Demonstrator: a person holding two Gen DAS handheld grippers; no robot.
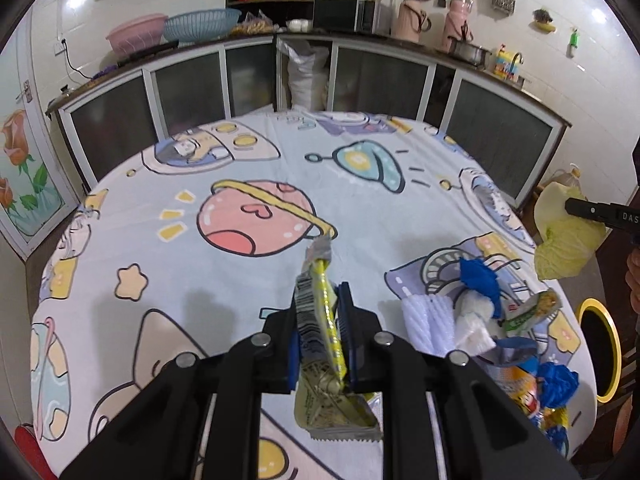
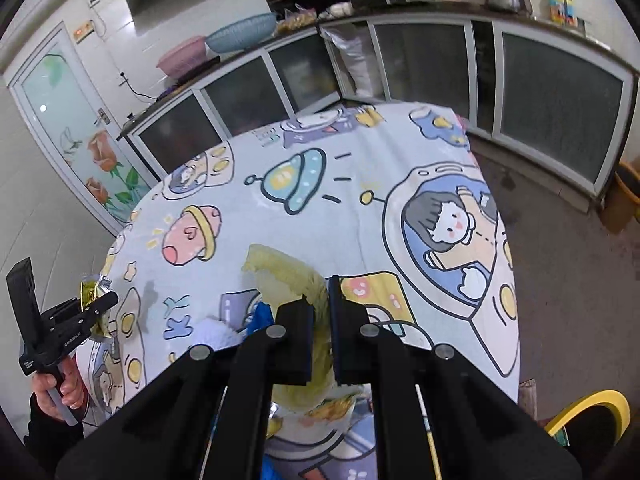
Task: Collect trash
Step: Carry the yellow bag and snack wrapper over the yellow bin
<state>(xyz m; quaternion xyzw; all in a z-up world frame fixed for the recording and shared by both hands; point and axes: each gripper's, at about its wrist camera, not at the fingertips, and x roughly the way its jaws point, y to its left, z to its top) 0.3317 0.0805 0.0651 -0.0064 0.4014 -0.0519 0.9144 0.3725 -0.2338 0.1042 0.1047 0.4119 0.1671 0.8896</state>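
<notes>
Left gripper: clamped tight on a yellow snack wrapper, lifted above the tablecloth.
Right gripper: closed around a pale cabbage leaf, held over the cloth's near edge.
Trash pile: blue scraps, white foam netting and wrappers, lying on the cloth to the right of the left gripper.
Bin: yellow-rimmed, just beside the table's right edge.
Background: kitchen counter with glass-fronted cabinets.

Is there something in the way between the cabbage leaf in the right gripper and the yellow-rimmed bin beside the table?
Nothing visible blocks it. The right gripper holds the cabbage leaf past the table edge, above the yellow-rimmed bin, whose opening shows uncovered.
</notes>
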